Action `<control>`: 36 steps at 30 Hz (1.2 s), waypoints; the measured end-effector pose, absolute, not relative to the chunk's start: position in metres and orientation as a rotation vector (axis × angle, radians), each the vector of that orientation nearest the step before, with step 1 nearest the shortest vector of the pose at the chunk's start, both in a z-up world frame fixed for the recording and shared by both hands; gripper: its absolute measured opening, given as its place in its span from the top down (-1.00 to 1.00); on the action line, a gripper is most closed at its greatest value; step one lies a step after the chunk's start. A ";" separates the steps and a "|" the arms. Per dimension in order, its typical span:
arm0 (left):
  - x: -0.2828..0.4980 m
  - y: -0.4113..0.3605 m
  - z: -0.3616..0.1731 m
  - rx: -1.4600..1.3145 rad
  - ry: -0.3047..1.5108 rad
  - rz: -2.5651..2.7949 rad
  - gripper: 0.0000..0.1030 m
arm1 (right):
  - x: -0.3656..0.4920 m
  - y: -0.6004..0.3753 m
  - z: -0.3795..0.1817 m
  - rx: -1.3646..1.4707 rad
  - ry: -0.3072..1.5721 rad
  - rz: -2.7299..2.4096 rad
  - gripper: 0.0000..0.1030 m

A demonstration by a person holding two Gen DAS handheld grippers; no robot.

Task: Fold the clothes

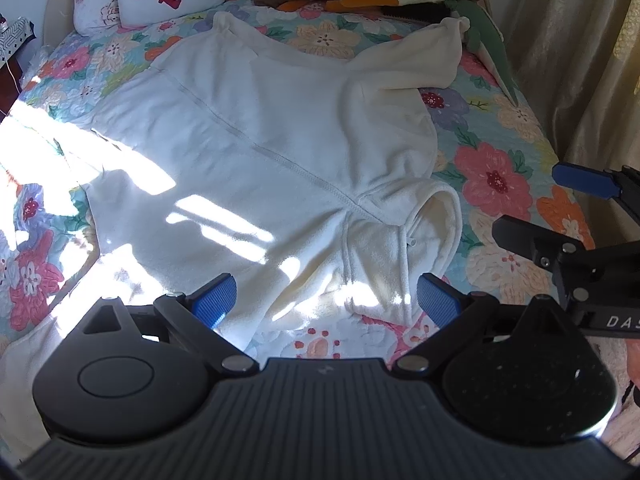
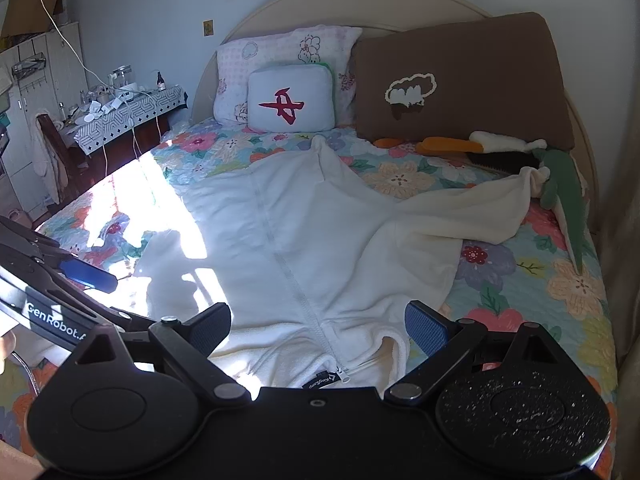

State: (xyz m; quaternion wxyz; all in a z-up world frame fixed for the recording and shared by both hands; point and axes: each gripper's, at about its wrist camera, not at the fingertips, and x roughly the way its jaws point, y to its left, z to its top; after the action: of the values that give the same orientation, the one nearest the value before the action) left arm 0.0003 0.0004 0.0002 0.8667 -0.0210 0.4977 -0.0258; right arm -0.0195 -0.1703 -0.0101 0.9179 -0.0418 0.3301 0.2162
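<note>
A cream fleece zip jacket [image 1: 256, 128] lies spread flat on the floral bedspread [image 1: 500, 184], its collar toward me and one sleeve stretched to the far right; it also shows in the right wrist view [image 2: 312, 240]. My left gripper [image 1: 326, 300] is open and empty, hovering over the collar end. My right gripper [image 2: 318, 330] is open and empty above the collar and zip pull. The right gripper shows at the right edge of the left wrist view [image 1: 560, 204], the left gripper at the left of the right wrist view [image 2: 86, 274].
Pillows [image 2: 290, 100] and a brown cushion [image 2: 460, 84] lean on the headboard. A plush toy [image 2: 560, 188] and an orange toy [image 2: 448, 146] lie at the far right. A cluttered side table [image 2: 128, 110] stands left. A curtain [image 1: 568, 40] hangs right.
</note>
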 end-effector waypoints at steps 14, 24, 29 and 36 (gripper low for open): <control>0.002 0.003 0.000 -0.055 1.048 -0.053 -0.91 | -0.018 -0.170 -0.009 -0.090 0.673 0.444 -0.87; 0.000 0.003 0.001 -0.060 1.042 -0.055 -0.91 | -0.019 -0.169 -0.010 -0.091 0.673 0.444 -0.87; 0.001 0.003 0.002 -0.061 1.043 -0.056 -0.91 | -0.019 -0.168 -0.011 -0.095 0.675 0.444 -0.87; 0.001 0.004 0.003 -0.064 1.046 -0.060 -0.91 | -0.019 -0.167 -0.012 -0.098 0.672 0.441 -0.87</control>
State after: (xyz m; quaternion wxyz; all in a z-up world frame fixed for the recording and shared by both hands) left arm 0.0013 0.0042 0.0026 0.8655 -0.0307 0.4991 -0.0286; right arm -0.0195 -0.1674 -0.0119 0.9192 -0.0475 0.3268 0.2145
